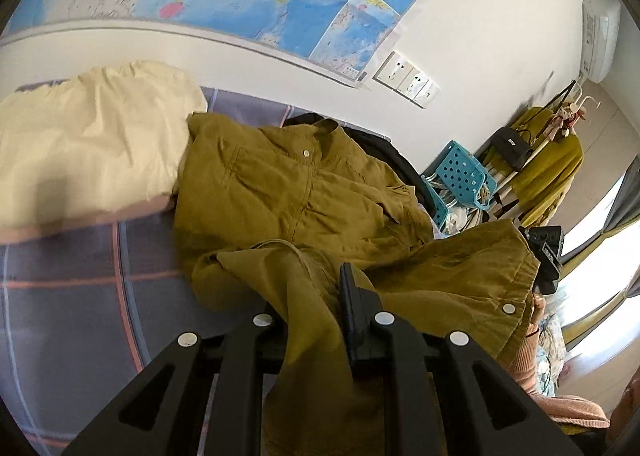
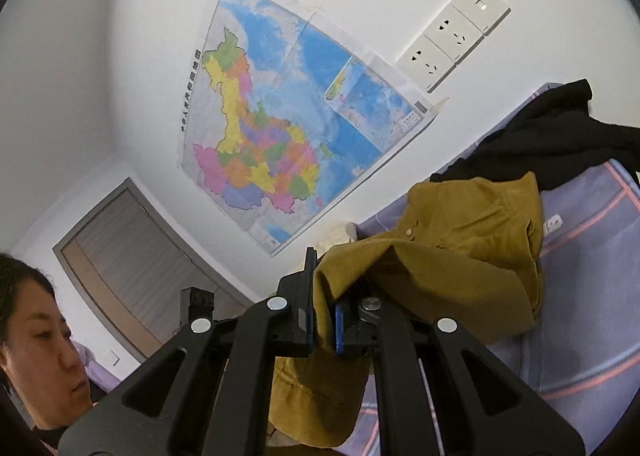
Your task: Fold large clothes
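Mustard corduroy jacket [image 1: 288,192] is lying on the plaid bedsheet [image 1: 80,276], its hem lifted at 2 places. Left gripper [image 1: 320,296] is clenching a fold of that hem, which is hiding its left finger entirely. Right gripper [image 2: 322,308] is pinching another bunch; the fabric is draping over its right finger. A black garment [image 2: 560,136] is lying partly buried behind the jacket, beside a cream pillow [image 1: 88,144].
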